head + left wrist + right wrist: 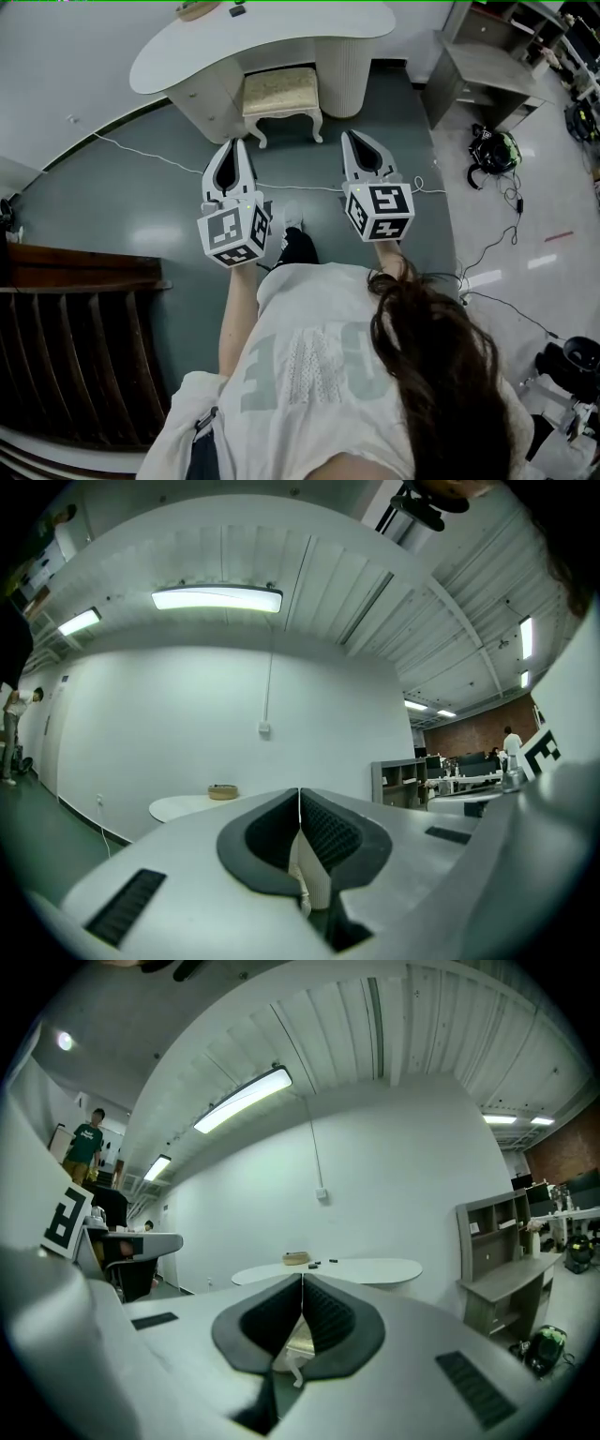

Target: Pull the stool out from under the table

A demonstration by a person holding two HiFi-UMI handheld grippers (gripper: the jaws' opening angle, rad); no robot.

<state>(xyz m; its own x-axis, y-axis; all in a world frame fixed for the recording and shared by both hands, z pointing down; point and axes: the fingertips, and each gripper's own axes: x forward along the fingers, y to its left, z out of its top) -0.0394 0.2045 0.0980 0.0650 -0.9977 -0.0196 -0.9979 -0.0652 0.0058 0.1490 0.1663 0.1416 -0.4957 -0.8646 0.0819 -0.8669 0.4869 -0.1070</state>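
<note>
Head view: a person stands facing the white table (187,52) with a gripper in each hand, both held level and pointing at it.

Stool (279,91): straight ahead of the two grippers and between their lines. Its back part is tucked under the table top; the front of the cushion and the two front legs stand clear. It is well apart from both tips, and nothing is touching it.

Left gripper (238,142): clenched on nothing. In the left gripper view the pads meet in a thin line with no gap.
Right gripper (349,136): likewise pressed together and empty.

Judgement: this is the approach; the pull has not begun.

Notes for doing it well:
- Part both jaws before they reach the seat, not at contact.
- The seat appears to lie lower than the tips, so drop both grippers on the way in.
- Take the front seat edge near each corner, each gripper on the corner ahead of it, so the pull is even and the stool does not twist.
- Draw it straight back and low.
- A white cable (141,152) crosses the floor below the grippers, and dragged legs could snag it.
</note>
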